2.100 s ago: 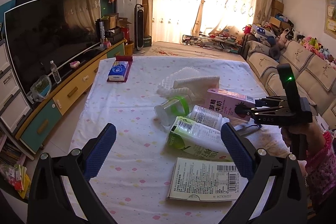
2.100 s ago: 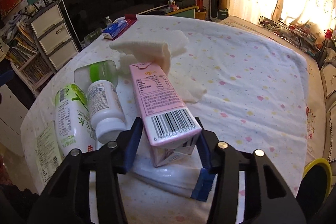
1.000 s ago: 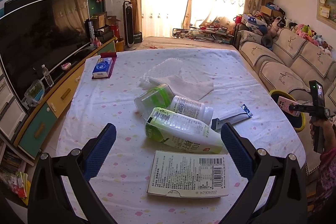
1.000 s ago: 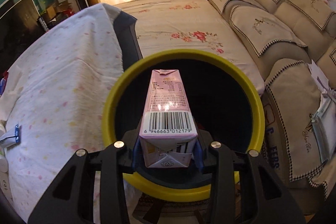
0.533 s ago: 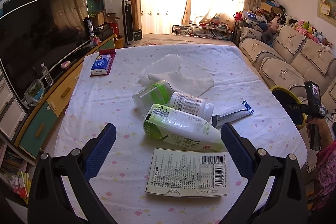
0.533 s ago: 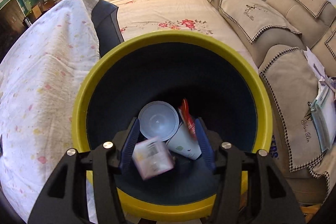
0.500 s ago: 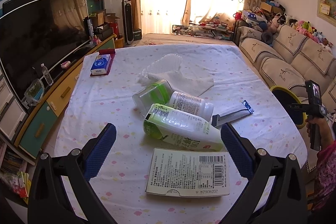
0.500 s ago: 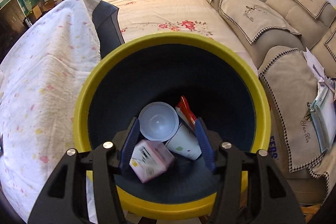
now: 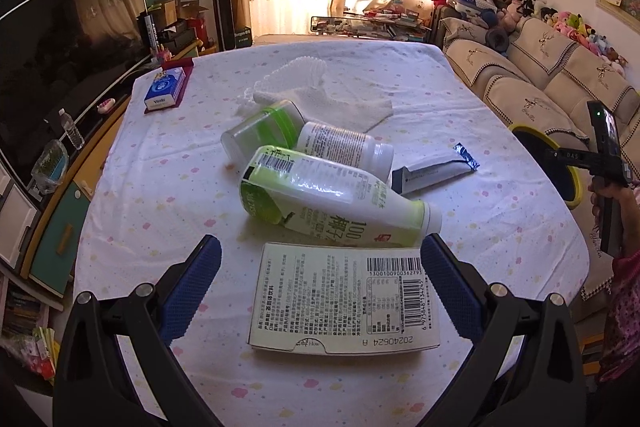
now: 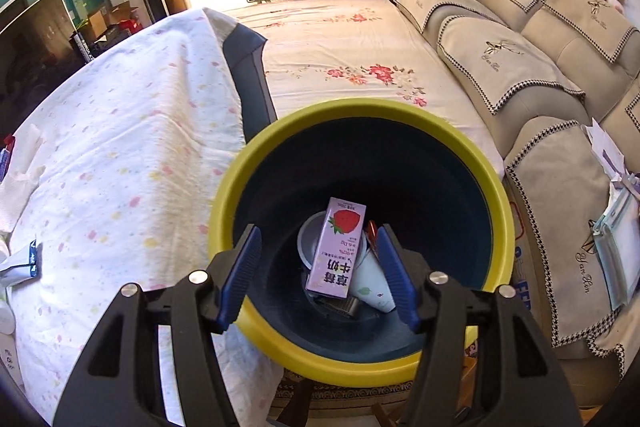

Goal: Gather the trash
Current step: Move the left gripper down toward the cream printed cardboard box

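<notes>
My right gripper (image 10: 319,273) hangs over the yellow-rimmed bin (image 10: 460,147), its jaws opening with nothing between them. The pink strawberry milk carton (image 10: 338,253) lies at the bin's bottom on a white cup (image 10: 372,285) and a lid. On the table, my left gripper (image 9: 320,281) stands open above a flat cream carton (image 9: 344,301). Just beyond lie a green-and-white bottle (image 9: 332,201), a white bottle (image 9: 344,149), a clear green-banded jar (image 9: 260,131), a silver wrapper (image 9: 434,169) and white tissues (image 9: 332,103). The right gripper (image 9: 600,163) shows at the far right, by the bin (image 9: 548,163).
A spotted white cloth (image 9: 168,187) covers the table. A blue tissue pack (image 9: 164,89) lies at its far left corner. A TV on a cabinet (image 9: 68,43) runs along the left. A beige sofa (image 10: 540,59) stands right of the bin.
The right gripper has let go of the pink carton, which fell to the bin's bottom and now lies face up. The left gripper has sunk closer to the flat carton.
</notes>
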`<state>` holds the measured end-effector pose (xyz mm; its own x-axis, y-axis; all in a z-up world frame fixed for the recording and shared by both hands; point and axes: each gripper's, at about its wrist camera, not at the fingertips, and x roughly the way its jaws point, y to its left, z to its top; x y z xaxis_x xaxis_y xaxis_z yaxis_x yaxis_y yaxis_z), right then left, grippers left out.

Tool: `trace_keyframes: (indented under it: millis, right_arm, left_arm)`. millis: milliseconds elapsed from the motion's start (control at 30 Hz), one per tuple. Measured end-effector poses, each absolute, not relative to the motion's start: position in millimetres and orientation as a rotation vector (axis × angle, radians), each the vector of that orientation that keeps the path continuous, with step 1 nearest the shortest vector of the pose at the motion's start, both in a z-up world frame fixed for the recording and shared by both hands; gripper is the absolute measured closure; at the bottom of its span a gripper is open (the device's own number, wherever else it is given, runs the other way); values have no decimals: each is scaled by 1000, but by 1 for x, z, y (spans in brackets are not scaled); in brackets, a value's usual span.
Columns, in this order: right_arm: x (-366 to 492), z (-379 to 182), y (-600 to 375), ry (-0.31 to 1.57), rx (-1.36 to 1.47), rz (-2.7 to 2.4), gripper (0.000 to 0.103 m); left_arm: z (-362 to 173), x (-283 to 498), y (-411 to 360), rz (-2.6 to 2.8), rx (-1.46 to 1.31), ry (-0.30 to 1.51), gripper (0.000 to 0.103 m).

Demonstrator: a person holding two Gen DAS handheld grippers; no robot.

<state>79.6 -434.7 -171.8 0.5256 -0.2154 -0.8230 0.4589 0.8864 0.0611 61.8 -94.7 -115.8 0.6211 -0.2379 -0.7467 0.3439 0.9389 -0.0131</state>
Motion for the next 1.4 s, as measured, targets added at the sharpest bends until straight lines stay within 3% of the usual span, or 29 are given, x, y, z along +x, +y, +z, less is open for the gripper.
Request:
trace_keyframes:
  millis: [600,1200,1400]
  right_arm:
    - [85,-154,-413,901,254,-350,40]
    - [75,-151,-420,897,265,-356,39]
    - [74,-153,-421,894,272,-348,37]
  left_arm:
    - [-153,20,-66,-532,80,1003,5]
    - [-145,146,-87,-496,-17,990,5]
    - [-141,131,-97,-321,42,1007,5]
